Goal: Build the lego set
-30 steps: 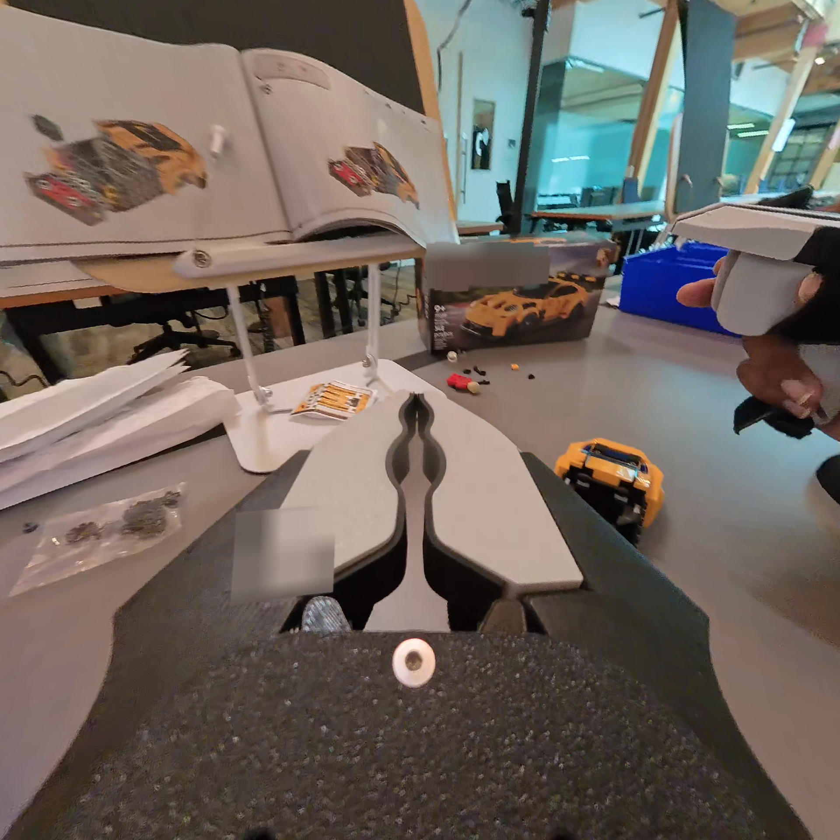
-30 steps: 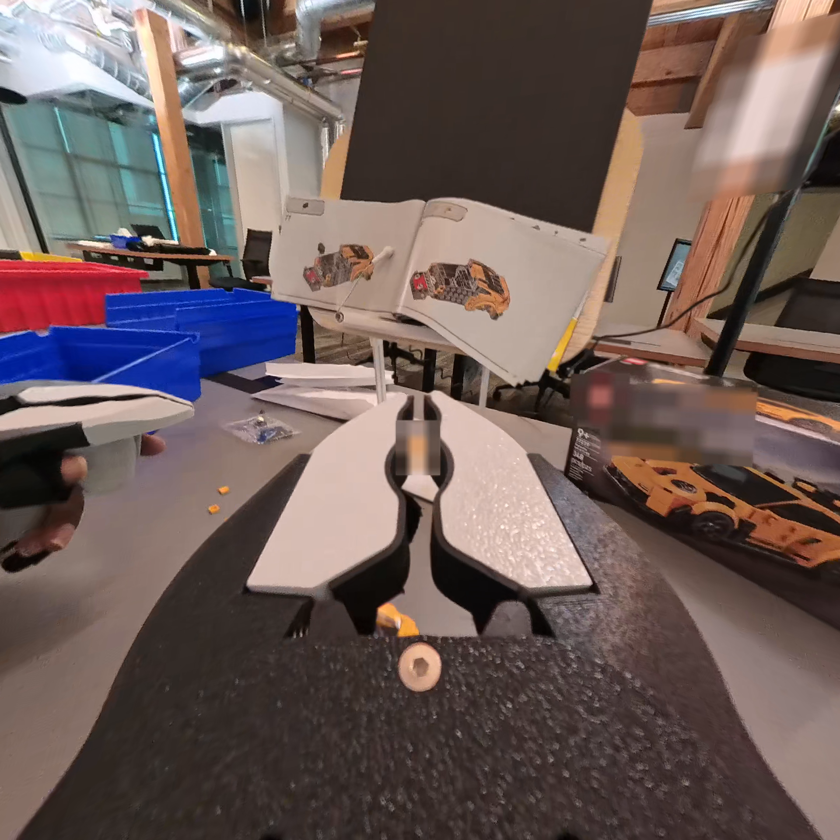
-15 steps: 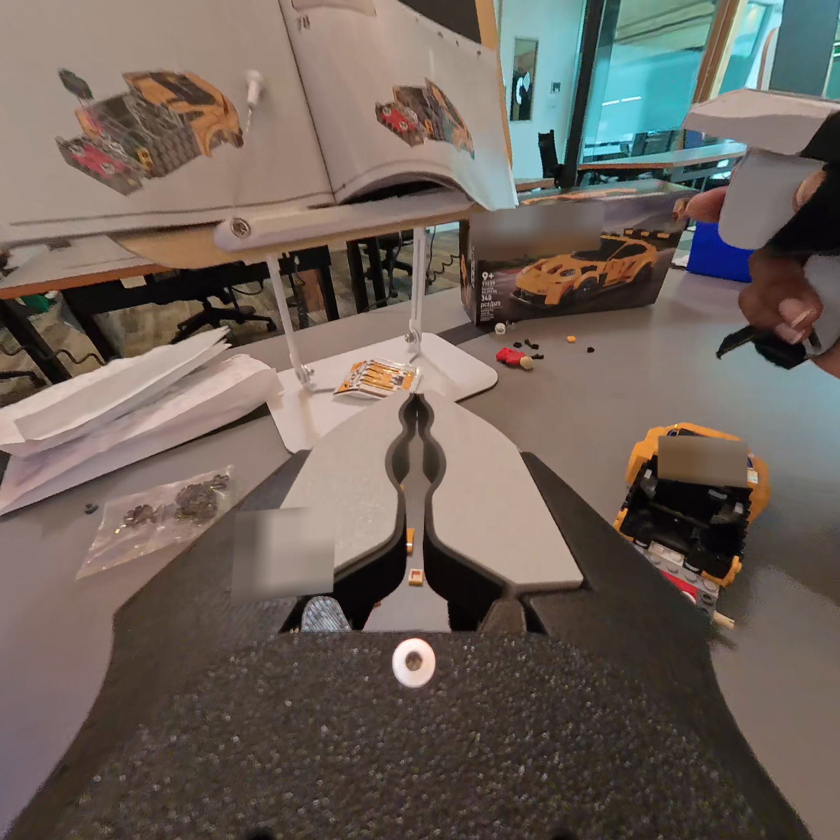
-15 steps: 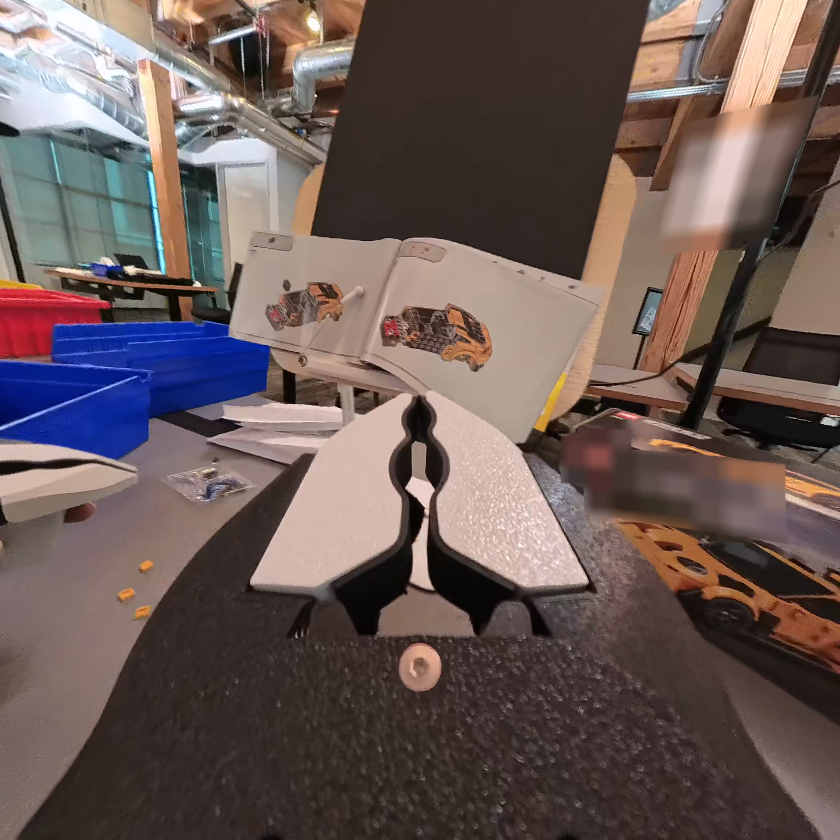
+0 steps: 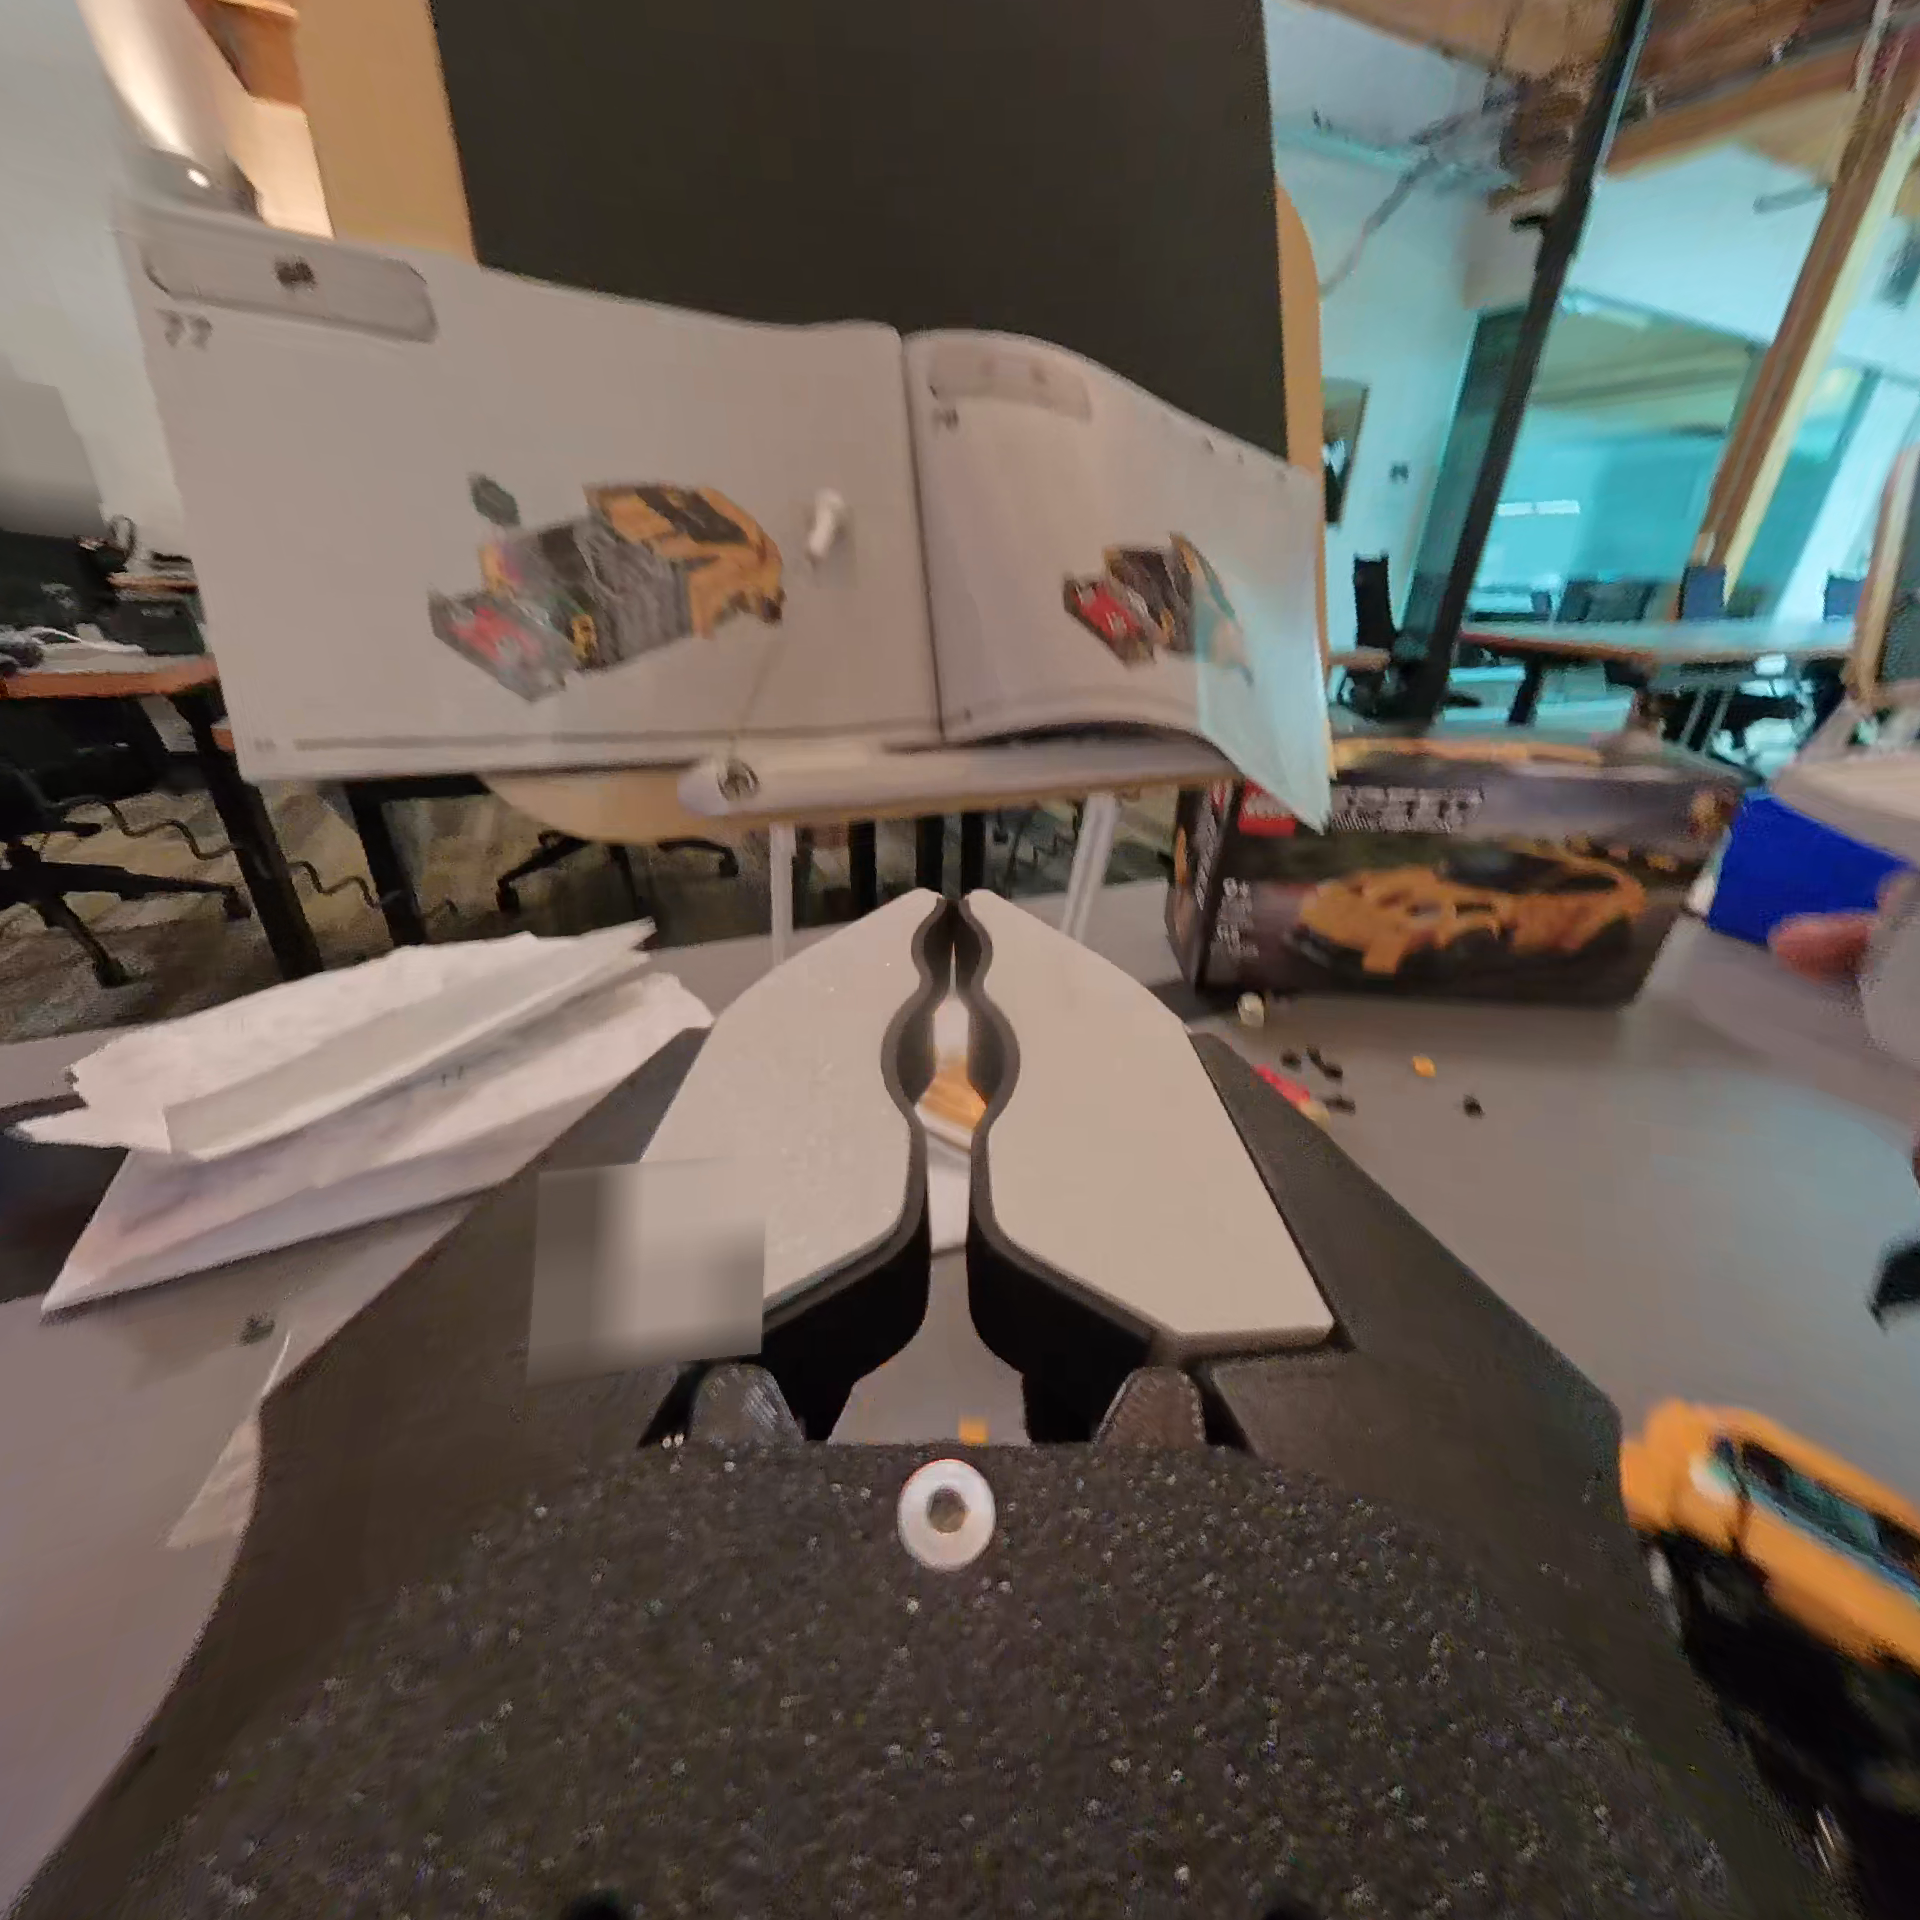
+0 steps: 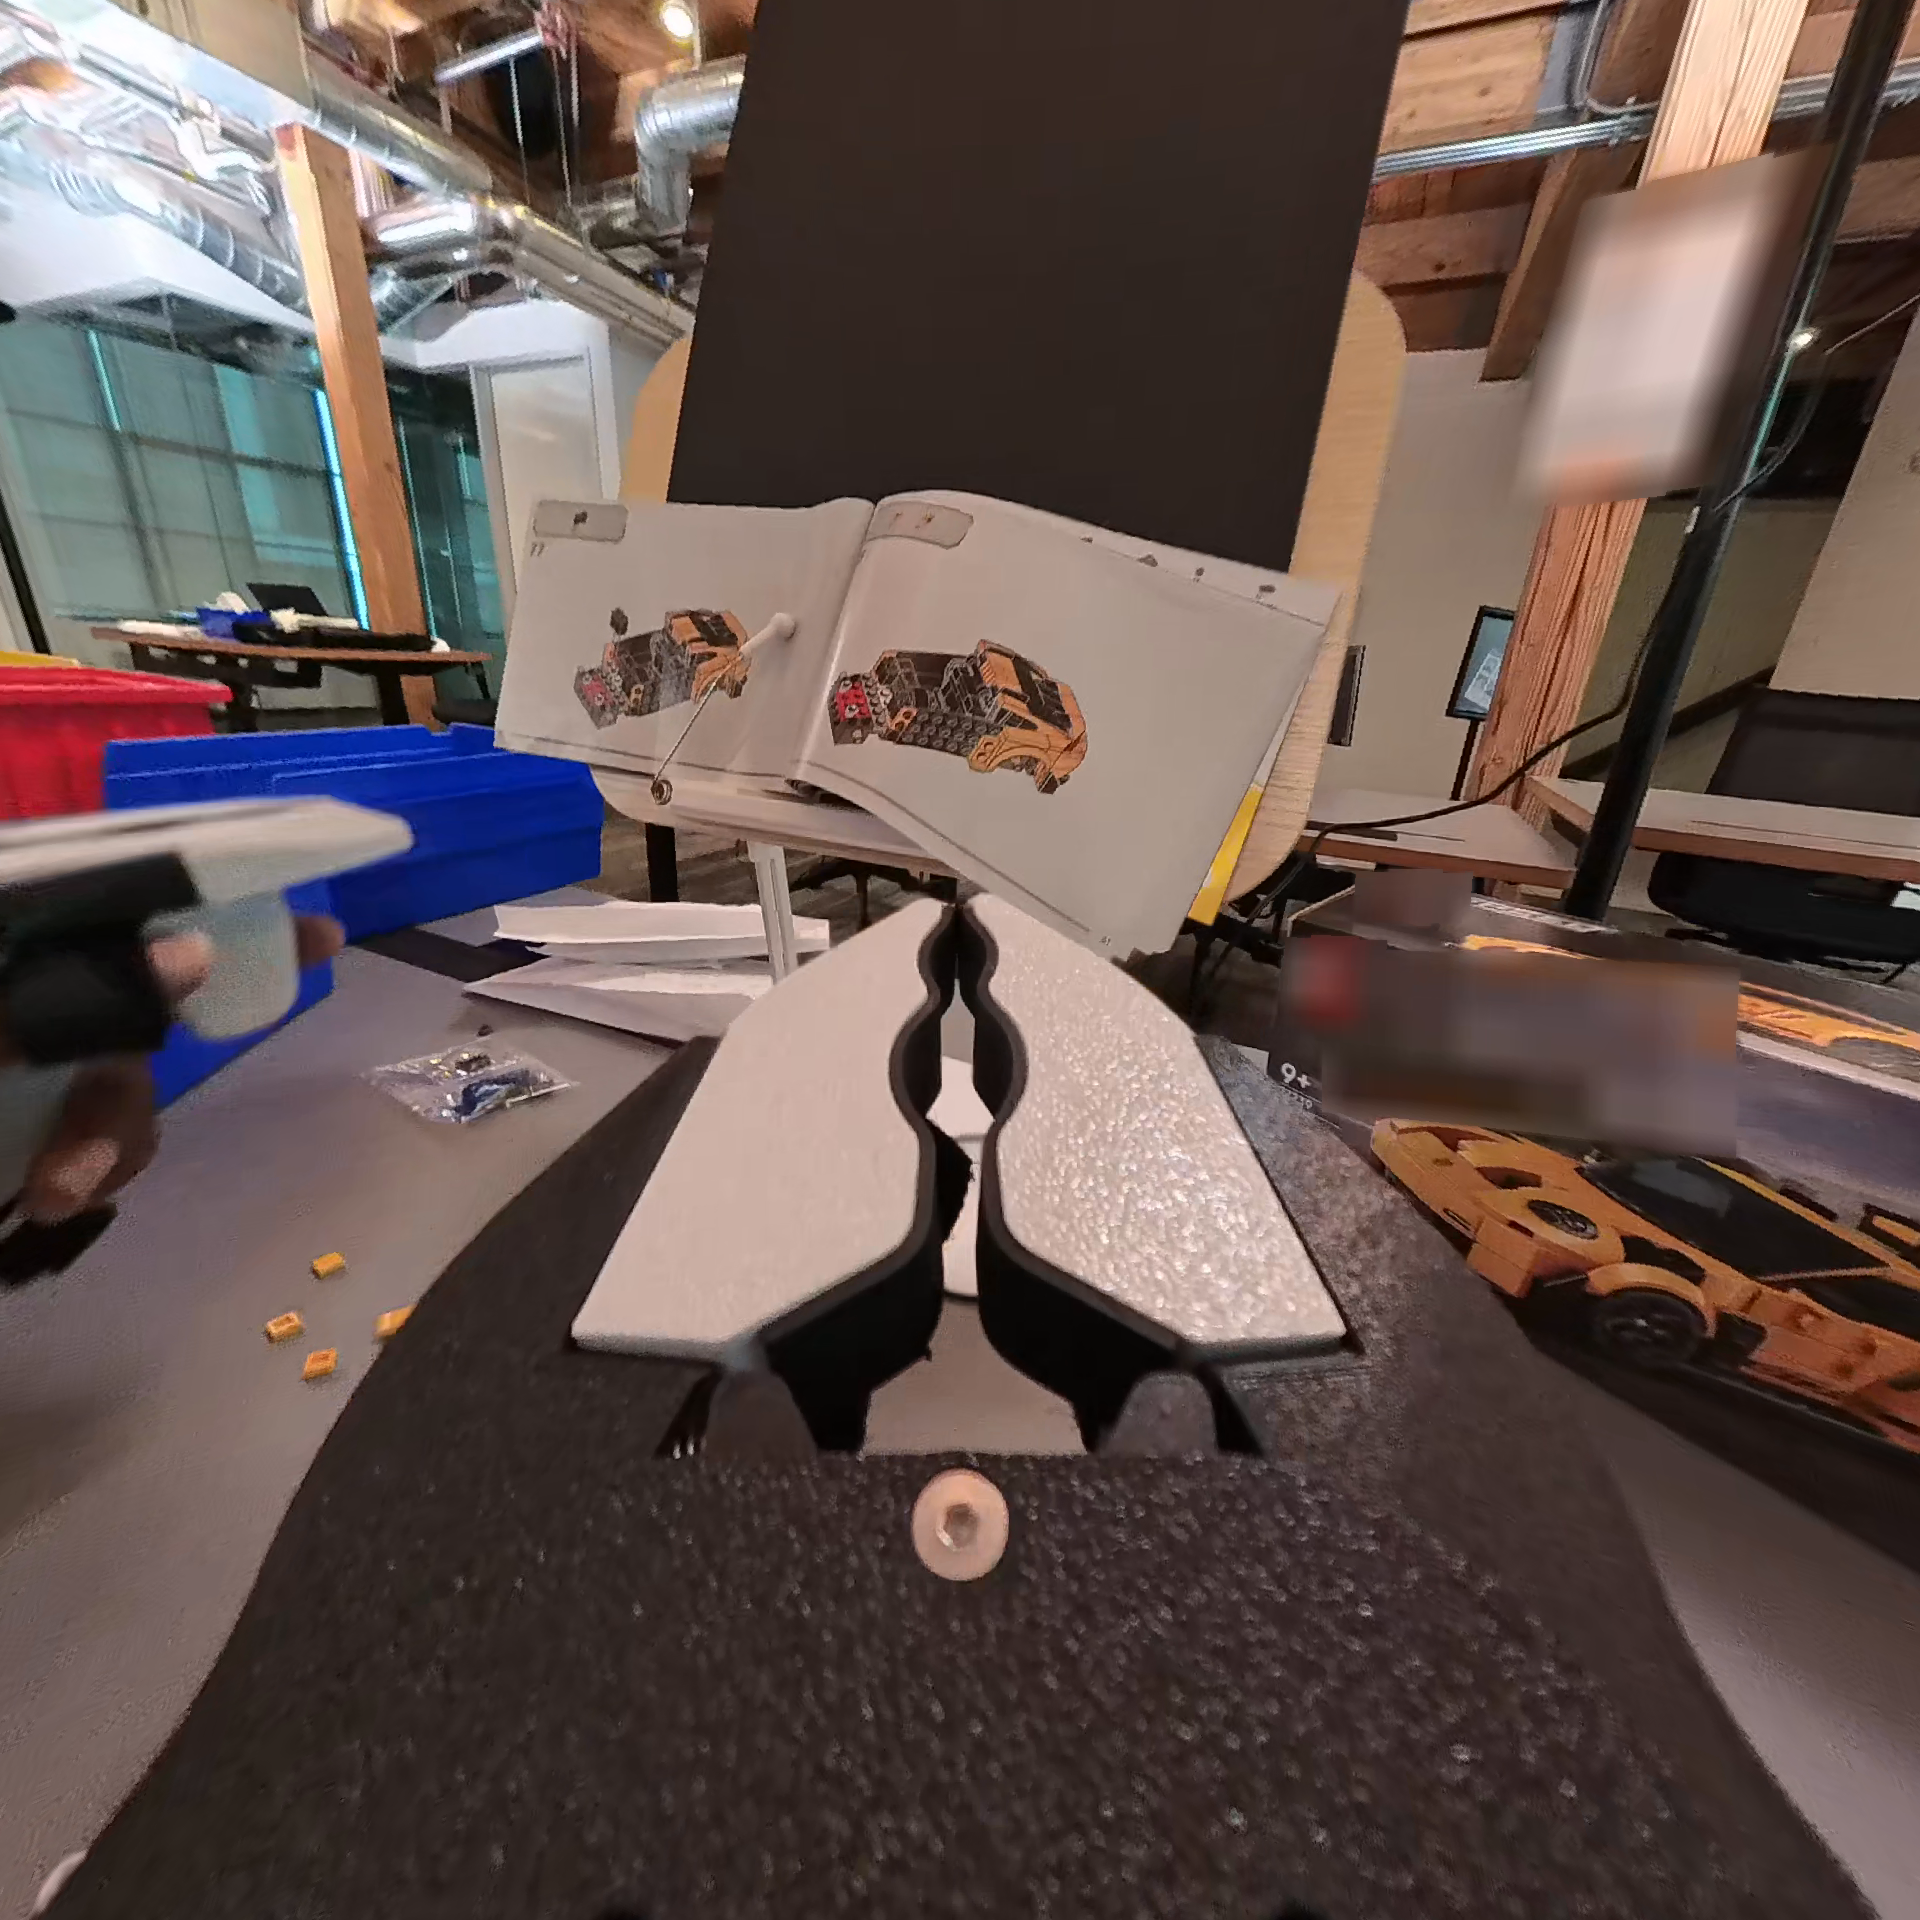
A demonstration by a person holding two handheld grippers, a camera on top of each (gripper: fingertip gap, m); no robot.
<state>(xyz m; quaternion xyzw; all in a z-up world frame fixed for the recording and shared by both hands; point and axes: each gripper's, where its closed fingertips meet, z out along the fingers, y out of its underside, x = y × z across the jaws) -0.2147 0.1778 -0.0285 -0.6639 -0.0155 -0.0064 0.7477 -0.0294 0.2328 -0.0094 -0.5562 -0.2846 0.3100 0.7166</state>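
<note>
My left gripper (image 5: 951,914) is shut, its fingertips touching with nothing showing between them. It hovers over the grey table (image 5: 1558,1195) and points at an open instruction booklet (image 5: 582,561) on a white stand. A partly built yellow and black brick car (image 5: 1766,1558) lies low at the right, beside the gripper body. My right gripper (image 6: 954,914) is also shut with nothing showing between its tips, and it points at the same booklet (image 6: 935,686). The left gripper (image 6: 187,883), held by a hand, shows blurred at the left of the right wrist view.
A dark box with a yellow car picture (image 5: 1455,914) stands behind small loose pieces (image 5: 1320,1065). White paper bags (image 5: 343,1070) lie at the left. Small orange pieces (image 6: 301,1325), a clear parts bag (image 6: 468,1075), blue bins (image 6: 416,821) and a red bin (image 6: 62,727) show in the right wrist view. Some 20 centimeters of space lies between my two pairs of fingers.
The left gripper has tilted up towards the booklet, and the car has slid to the view's lower right. The right gripper's slight gap has closed and it stays shut, shifted a little.
</note>
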